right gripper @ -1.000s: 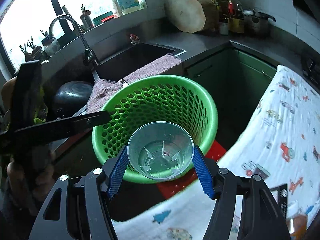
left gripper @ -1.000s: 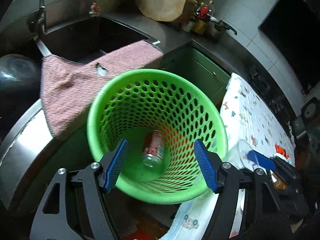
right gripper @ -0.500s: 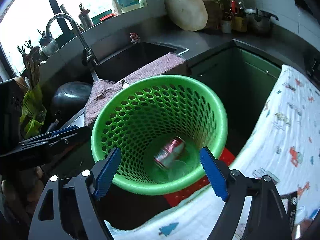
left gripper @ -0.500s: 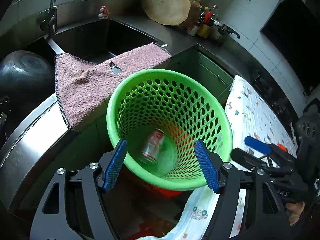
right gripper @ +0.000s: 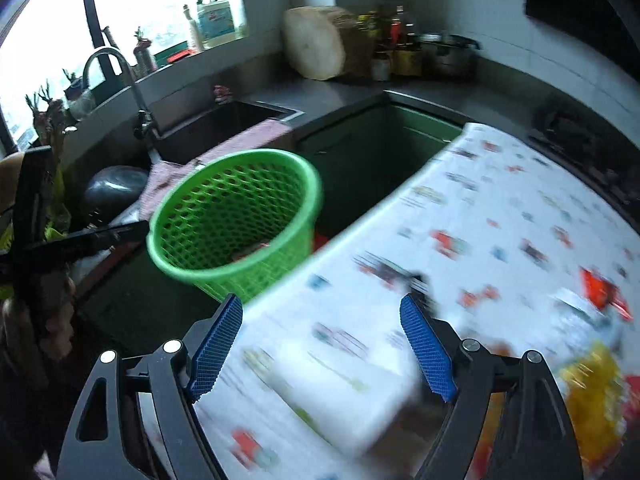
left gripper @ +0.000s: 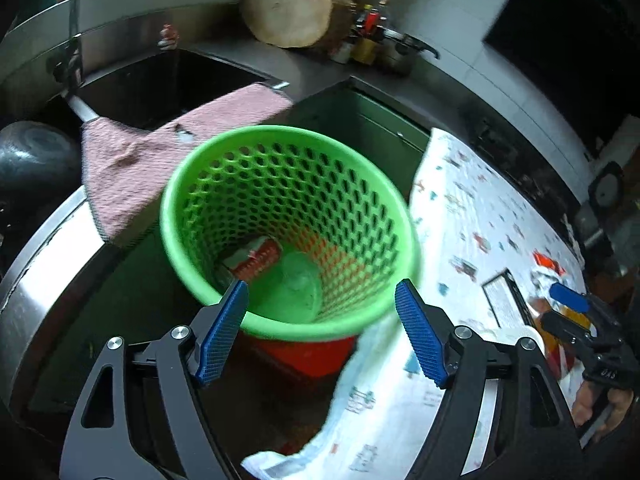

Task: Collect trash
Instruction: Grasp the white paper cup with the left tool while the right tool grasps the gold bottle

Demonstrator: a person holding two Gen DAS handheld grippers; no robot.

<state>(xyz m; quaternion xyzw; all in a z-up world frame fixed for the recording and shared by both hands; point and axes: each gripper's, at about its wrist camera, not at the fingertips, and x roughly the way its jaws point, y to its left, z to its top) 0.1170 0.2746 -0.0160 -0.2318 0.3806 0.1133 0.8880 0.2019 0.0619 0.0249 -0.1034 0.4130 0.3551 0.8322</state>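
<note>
1. Room: a kitchen with a dark L-shaped counter, white tiled walls and a bright window behind the tap
2. Sink: set into the counter; a pink cloth hangs over its front edge, a dark pan sits beside it
3. Back corner: a round wooden block leans upright near bottles and a steel pot
4. Table: covered with a white printed sheet; blurred red and yellow wrappers lie at its right end
5. Bin: green, perforated, standing between counter and table; a red can and a clear cup lie inside at the bottom
6. Left gripper: jaws wide, just been opening, nothing between them, above the bin's near rim
7. Right gripper: jaws apart and empty, just been opening, over the table sheet
</note>
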